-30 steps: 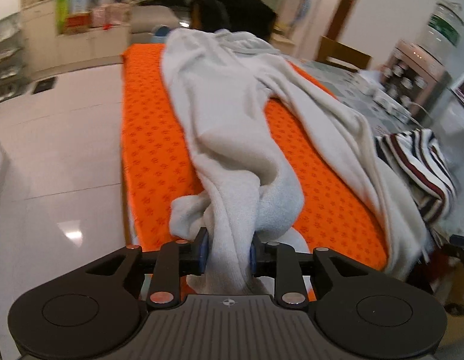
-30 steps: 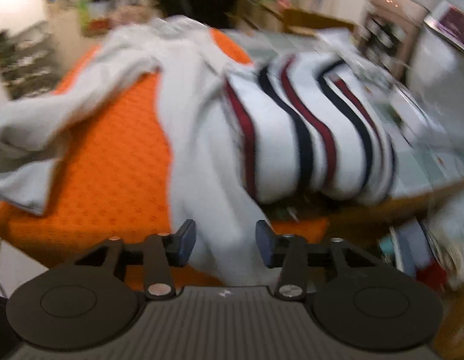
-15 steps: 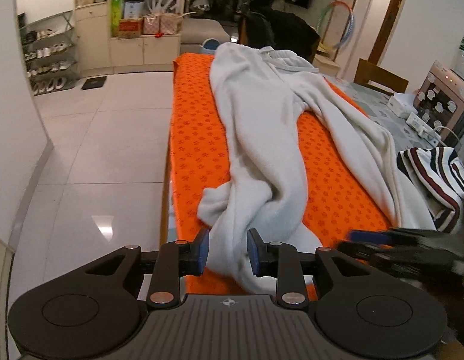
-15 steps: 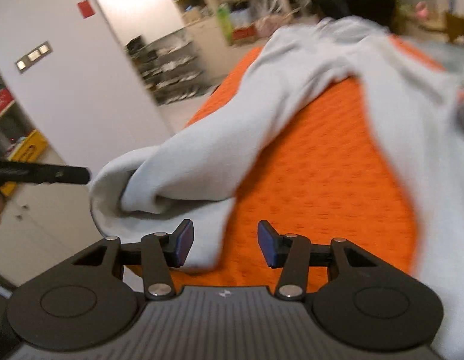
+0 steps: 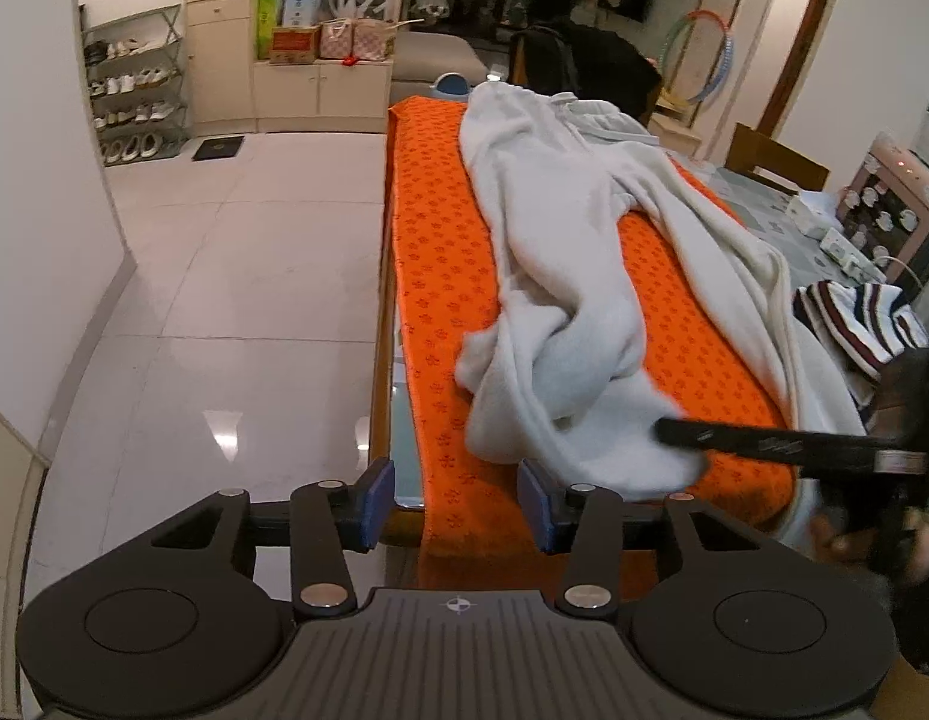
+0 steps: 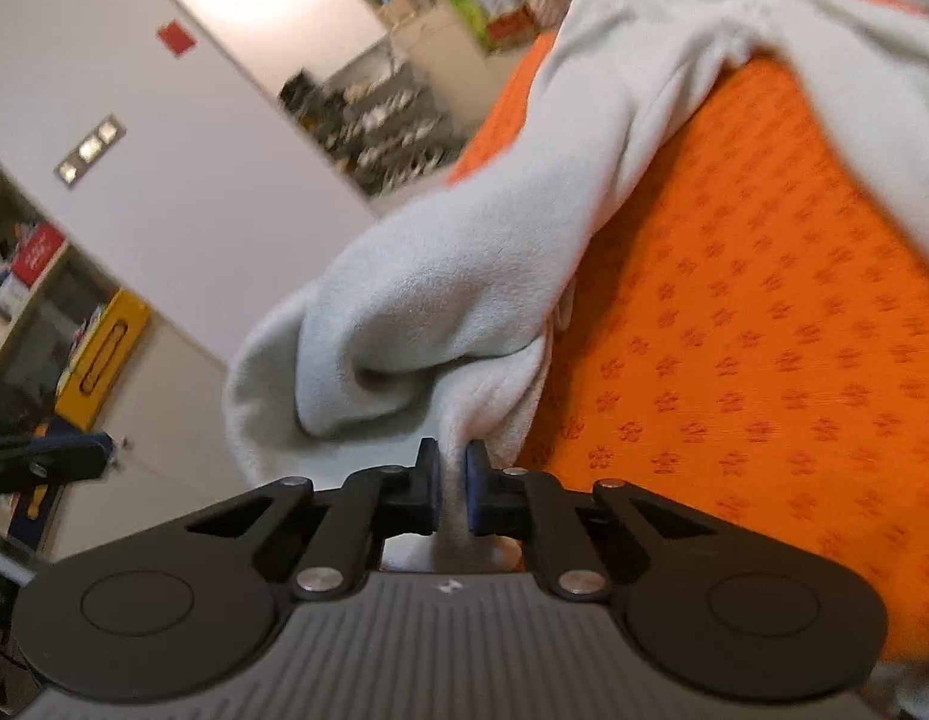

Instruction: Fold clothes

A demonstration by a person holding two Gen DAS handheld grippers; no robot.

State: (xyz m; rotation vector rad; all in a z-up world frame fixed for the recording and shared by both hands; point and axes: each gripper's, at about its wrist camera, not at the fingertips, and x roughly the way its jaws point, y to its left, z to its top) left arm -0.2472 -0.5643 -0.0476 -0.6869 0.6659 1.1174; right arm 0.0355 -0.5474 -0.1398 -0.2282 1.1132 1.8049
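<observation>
White garment (image 5: 560, 276) lies lengthwise on the orange mat (image 5: 440, 276) over the tabletop, long axis running away from the grippers, near end bunched at the front edge. Right gripper (image 6: 451, 483) is clamped on that bunched hem, so right is the nearer arm w/ contact. Left gripper (image 5: 458, 501) is spread wide, empty, just short of the front edge, cloth ahead & slightly right. Striped garment (image 5: 854, 318) sits off to the right.

**Soft fleece, glossy tile**

Fuzzy matt fleece on the pale grey garment (image 5: 560, 276). Woven orange cloth (image 5: 440, 276), flower-patterned, over the bench. Matt black plastic tongs (image 6: 451, 483), ribbed housing, bright metal rivets. Striped knit (image 5: 854, 318) alongside. Floor tiles (image 5: 236, 276) polished, mirror-glossy.
</observation>
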